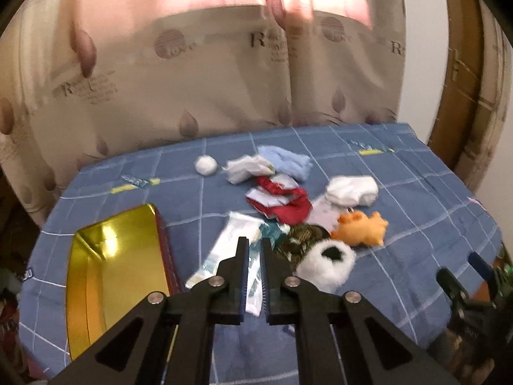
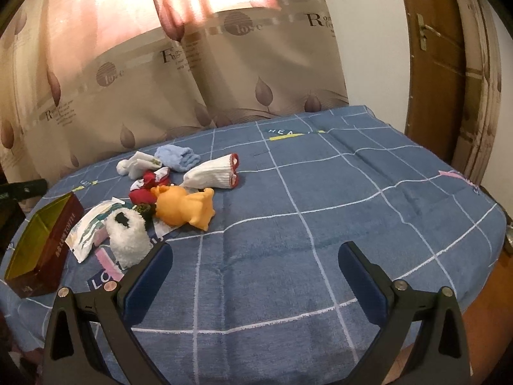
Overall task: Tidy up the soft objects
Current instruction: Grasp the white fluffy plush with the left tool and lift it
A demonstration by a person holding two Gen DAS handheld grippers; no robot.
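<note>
**Cloth, foil, plush and plastic**

The bed's blue checked cover (image 2: 288, 231) looks like matt, napped cloth. Left of the left claw (image 1: 255, 256), the box (image 1: 109, 276) has a glossy, mirror-like gold lining and dark red card walls. Just ahead lies a shiny plastic packet (image 1: 231, 234). The white fluffy toy (image 1: 325, 263) is shaggy plush; the orange toy (image 2: 182, 207) smooth. The socks (image 2: 213, 171) are ribbed knit. The claw arms are matt black plastic with metal rivets.

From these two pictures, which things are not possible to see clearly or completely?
- Dark patterned item: left wrist view, half hidden by the fluffy white toy and gripper fingers; what it is stays unclear.
- Plastic packet: left wrist view, print blurred, lower part behind the left gripper.
- Gold-lined box: right wrist view, floor hidden by its own wall.
- Curtain lettering: left wrist view, blurred.
</note>
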